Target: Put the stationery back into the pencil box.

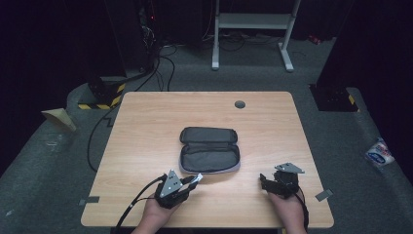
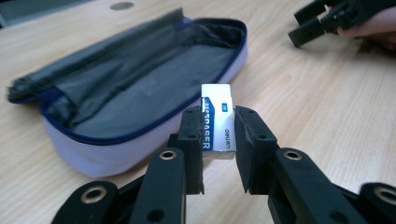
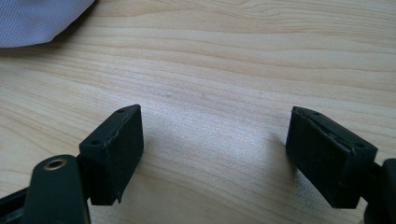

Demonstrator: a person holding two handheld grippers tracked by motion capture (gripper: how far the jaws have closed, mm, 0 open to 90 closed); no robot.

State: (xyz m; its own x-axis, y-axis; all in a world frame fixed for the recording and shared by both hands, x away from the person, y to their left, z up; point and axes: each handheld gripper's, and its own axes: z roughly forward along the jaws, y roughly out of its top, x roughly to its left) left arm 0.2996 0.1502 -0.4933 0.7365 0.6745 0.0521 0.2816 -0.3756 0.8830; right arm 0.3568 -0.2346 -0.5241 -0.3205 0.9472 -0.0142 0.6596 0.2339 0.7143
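Observation:
A white eraser (image 2: 218,122) with a blue label stands upright between the pads of my left gripper (image 2: 218,140), which is shut on it. In the high view that left gripper (image 1: 191,180) hovers just in front of the near left corner of an unzipped grey pencil case (image 1: 209,149) lying flat and open at the table's middle. The pencil case (image 2: 130,88) has a blue zipper rim and a dark lining. My right gripper (image 1: 263,181) sits low at the front right of the table, and its jaws (image 3: 212,154) stand wide open over bare wood.
The wooden table (image 1: 146,122) has a round cable hole (image 1: 239,104) near its far edge. Small grey tape pieces (image 1: 89,200) mark the front corners. On the floor beyond stand a white frame (image 1: 253,29) and cables; a white packet (image 1: 379,153) lies at the right.

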